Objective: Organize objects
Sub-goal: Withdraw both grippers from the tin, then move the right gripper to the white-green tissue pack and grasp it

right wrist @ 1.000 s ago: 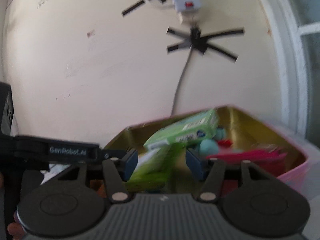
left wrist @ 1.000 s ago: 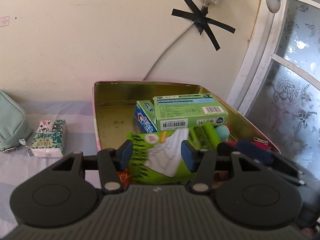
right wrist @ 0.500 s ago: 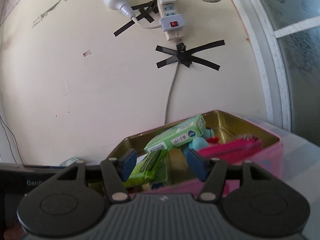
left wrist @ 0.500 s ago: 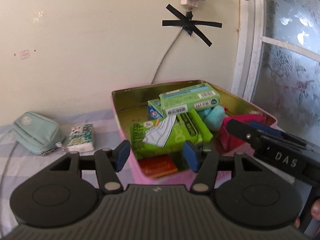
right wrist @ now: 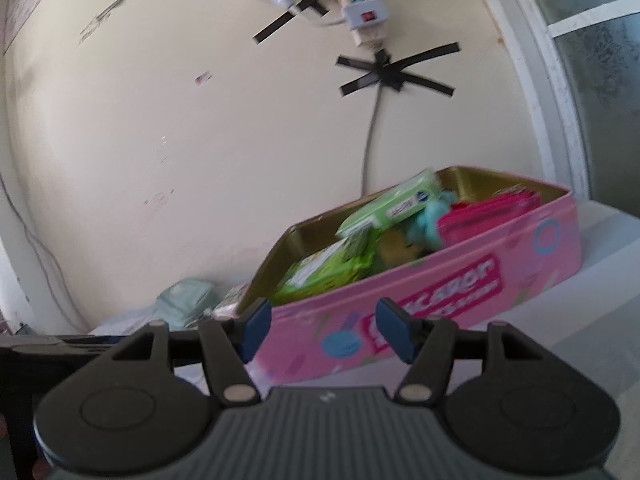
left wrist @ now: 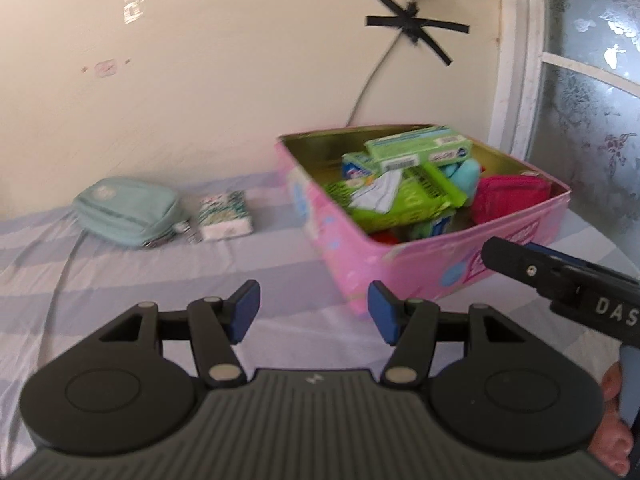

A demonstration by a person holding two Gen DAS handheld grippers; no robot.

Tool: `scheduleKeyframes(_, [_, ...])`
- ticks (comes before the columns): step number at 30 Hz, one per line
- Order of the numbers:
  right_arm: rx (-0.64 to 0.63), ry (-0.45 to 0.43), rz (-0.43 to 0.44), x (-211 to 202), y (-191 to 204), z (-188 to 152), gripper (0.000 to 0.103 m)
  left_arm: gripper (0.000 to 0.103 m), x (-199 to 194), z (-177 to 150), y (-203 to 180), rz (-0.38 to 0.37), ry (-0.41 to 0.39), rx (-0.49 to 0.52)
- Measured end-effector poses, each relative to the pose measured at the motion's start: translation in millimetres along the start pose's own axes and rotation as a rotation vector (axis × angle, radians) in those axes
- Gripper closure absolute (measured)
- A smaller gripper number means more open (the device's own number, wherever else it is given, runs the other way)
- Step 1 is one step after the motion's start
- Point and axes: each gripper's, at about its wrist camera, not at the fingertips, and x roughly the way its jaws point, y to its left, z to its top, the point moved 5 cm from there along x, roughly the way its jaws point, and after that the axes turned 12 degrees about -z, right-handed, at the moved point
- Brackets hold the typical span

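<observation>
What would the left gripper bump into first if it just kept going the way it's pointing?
Probably the near corner of the pink tin, or the striped cloth just before it; depth is unclear. The left gripper is open and empty.

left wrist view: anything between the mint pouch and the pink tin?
Yes. In the left wrist view a small floral tissue pack lies on the striped cloth between the mint pouch and the pink tin, close beside the pouch; bare cloth separates it from the tin.

A: How do the left tongs (left wrist: 312, 312) stand?
B: Jaws apart, just been widening, nothing between the blue pads (left wrist: 245, 307).
A: And the right tongs (right wrist: 323, 329)?
B: Apart too, empty; fingers (left wrist: 611, 420) grip their handle.
</observation>
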Motion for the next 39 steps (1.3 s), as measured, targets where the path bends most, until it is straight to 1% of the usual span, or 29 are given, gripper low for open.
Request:
scheduleKeyframes(10, [-0.121, 0.058, 0.064, -1, 57, -26, 0.043, 0.041, -14, -28, 52, 0.072, 0.019, -0.053])
scheduleKeyframes(12, [-0.148, 0.070, 0.076, 0, 69, -31, 0.043, 0.039, -16, -33, 63, 0.085, 0.020, -0.068])
scheduleKeyframes(14, [-0.175, 0.082, 0.090, 1, 81, -36, 0.043, 0.035, -19, -36, 73, 0.100, 0.016, -0.078])
scheduleKeyframes(18, [-0.241, 0.099, 0.114, 5, 106, -44, 0.043, 0.035, -21, -44, 95, 0.137, 0.016, -0.093])
scheduleKeyframes(24, [-0.312, 0.140, 0.136, 19, 136, -55, 0.041, 0.035, -20, -53, 132, 0.182, 0.024, -0.145])
scheduleKeyframes(27, [-0.347, 0.154, 0.138, 28, 149, -56, 0.040, 0.035, -20, -53, 149, 0.209, 0.020, -0.157])
scheduleKeyframes(29, [-0.374, 0.154, 0.138, 34, 159, -56, 0.036, 0.035, -20, -52, 159, 0.230, 0.015, -0.157])
scheduleKeyframes(32, [-0.406, 0.154, 0.138, 47, 171, -52, 0.035, 0.035, -21, -51, 175, 0.261, 0.002, -0.162])
scheduleKeyframes(34, [-0.418, 0.153, 0.126, 58, 180, -47, 0.035, 0.035, -22, -53, 185, 0.282, -0.010, -0.184])
scheduleKeyframes(35, [-0.423, 0.149, 0.118, 65, 184, -45, 0.035, 0.035, -23, -54, 191, 0.283, -0.012, -0.206])
scheduleKeyframes(37, [-0.439, 0.136, 0.096, 79, 192, -39, 0.034, 0.035, -26, -56, 198, 0.255, -0.023, -0.262])
scheduleKeyframes(39, [-0.454, 0.125, 0.067, 97, 200, -34, 0.031, 0.035, -30, -56, 198, 0.253, -0.042, -0.271])
